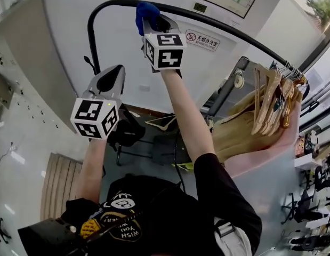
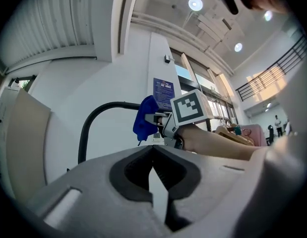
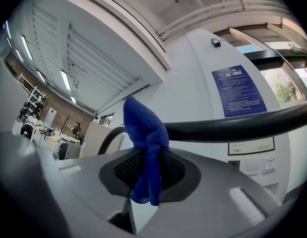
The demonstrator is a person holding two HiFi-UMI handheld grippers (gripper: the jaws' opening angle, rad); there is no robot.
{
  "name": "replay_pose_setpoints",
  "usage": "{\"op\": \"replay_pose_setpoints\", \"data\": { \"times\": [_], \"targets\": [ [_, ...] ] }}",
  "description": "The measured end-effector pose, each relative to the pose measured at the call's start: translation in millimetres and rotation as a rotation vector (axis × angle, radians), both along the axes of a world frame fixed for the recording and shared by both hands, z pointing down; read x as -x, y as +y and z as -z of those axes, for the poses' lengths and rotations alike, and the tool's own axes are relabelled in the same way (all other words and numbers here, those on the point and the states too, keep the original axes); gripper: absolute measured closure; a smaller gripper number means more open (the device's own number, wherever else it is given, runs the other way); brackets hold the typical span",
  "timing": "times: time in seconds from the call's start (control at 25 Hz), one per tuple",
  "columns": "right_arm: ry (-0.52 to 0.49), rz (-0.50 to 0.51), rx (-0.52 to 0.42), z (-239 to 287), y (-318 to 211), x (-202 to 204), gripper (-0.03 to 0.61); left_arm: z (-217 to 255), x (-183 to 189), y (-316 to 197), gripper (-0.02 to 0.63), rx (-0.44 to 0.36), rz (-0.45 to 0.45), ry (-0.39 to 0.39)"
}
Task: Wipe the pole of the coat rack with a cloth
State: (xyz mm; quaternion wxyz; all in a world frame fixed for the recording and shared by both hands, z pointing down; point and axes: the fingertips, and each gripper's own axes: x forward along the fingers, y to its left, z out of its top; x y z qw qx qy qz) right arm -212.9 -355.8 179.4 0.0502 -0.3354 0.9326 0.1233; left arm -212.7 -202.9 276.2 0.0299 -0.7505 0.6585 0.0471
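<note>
Jaws, right: grey moulded halves of the right gripper (image 3: 149, 168) are closed on the cloth (image 3: 143, 133), which is squeezed between dark, mesh-textured pads (image 3: 127, 166).
Jaws, left: the left gripper (image 2: 153, 151) has its tips pressed together with nothing between them. Only a thin slit shows behind the tips, framed by a smooth dark lining.
Cloth: deep blue with a knitted-looking weave, bunched into a rounded peak above the jaws, with a limp tail hanging below them. Its peak lies against the pole (image 3: 232, 125) and hides that stretch of it.
Pole: a black, round, smooth and slightly glossy tube. It runs as the rack's top rail and turns down at one end in a wide curve. The cloth sits on the straight run just beside that curve.
Left gripper position: lower than the right one, near the downturned leg of the pole.
Marker cubes: white marker cubes (image 1: 163, 49) with black square patterns, one on each gripper.
Hangers: pale wooden hangers (image 1: 268, 105) with metal hooks, packed together at the far end of the rail, well apart from the cloth.
Wall: a plain white wall (image 3: 193, 88) behind, bearing a blue printed notice (image 3: 238, 90) and a small white sign (image 1: 202, 40) with a red prohibition circle.
</note>
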Motion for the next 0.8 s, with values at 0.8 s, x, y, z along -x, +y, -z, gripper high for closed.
{"op": "replay_pose_setpoints", "data": {
  "times": [0.8],
  "targets": [
    [-0.078, -0.372, 0.031, 1, -59, -250, 0.502, -2, -130, -54, 0.612, 0.008, -0.301, -0.004]
  ]
}}
